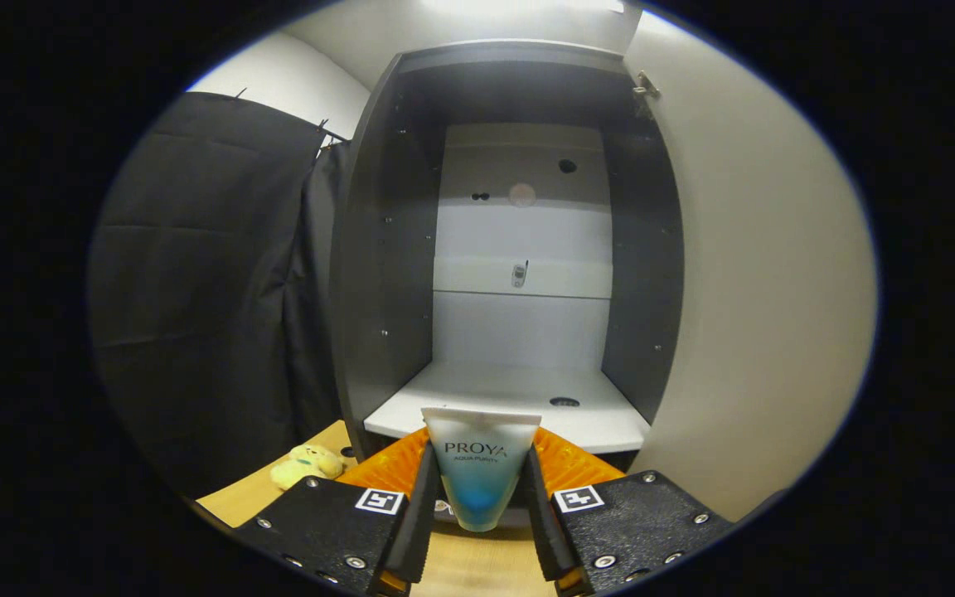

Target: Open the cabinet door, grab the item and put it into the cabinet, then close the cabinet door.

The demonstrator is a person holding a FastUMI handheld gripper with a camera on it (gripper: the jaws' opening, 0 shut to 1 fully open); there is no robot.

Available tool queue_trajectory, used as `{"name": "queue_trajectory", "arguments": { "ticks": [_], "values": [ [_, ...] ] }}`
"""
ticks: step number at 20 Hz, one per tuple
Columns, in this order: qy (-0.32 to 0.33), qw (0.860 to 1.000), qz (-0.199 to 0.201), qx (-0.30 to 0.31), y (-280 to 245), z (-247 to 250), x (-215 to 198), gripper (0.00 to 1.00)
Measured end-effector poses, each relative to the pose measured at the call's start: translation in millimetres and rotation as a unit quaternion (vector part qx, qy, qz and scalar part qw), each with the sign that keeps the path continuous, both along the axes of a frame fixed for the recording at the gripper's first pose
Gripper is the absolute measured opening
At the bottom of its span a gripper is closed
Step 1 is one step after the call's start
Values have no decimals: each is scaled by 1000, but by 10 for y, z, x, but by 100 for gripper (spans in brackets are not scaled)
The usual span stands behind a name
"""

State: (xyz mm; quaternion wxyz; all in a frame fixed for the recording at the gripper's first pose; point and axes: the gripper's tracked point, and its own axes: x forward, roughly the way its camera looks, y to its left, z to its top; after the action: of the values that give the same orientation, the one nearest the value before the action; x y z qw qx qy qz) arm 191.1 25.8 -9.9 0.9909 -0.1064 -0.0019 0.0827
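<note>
Cabinet point(519, 249) stands open, door point(743, 290) swung right. Gripper point(479, 489) clamped on tube point(479, 464); next, carry it forward onto the shelf point(519, 398).

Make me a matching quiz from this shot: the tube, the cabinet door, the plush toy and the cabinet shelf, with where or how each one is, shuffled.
Things:
1. white and blue cosmetic tube
2. pale cabinet door
3. yellow plush toy
4. white cabinet shelf

States:
A. swung open beside the cabinet
B. lying on the wooden table
C. clamped between the gripper fingers
D. bare, just beyond the tube

Pairs: 1-C, 2-A, 3-B, 4-D
</note>
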Motion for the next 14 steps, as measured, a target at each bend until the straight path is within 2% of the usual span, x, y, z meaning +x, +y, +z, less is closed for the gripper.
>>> {"name": "queue_trajectory", "arguments": {
  "ticks": [4, 8, 14],
  "values": [
    [-5, 1000, 12, -17, 153, 217, 433, 52],
    [6, 1000, 5, -9, 214, 287, 926, 52],
    [-24, 999, -11, -30, 167, 522, 1532, 52]
  ]
}}
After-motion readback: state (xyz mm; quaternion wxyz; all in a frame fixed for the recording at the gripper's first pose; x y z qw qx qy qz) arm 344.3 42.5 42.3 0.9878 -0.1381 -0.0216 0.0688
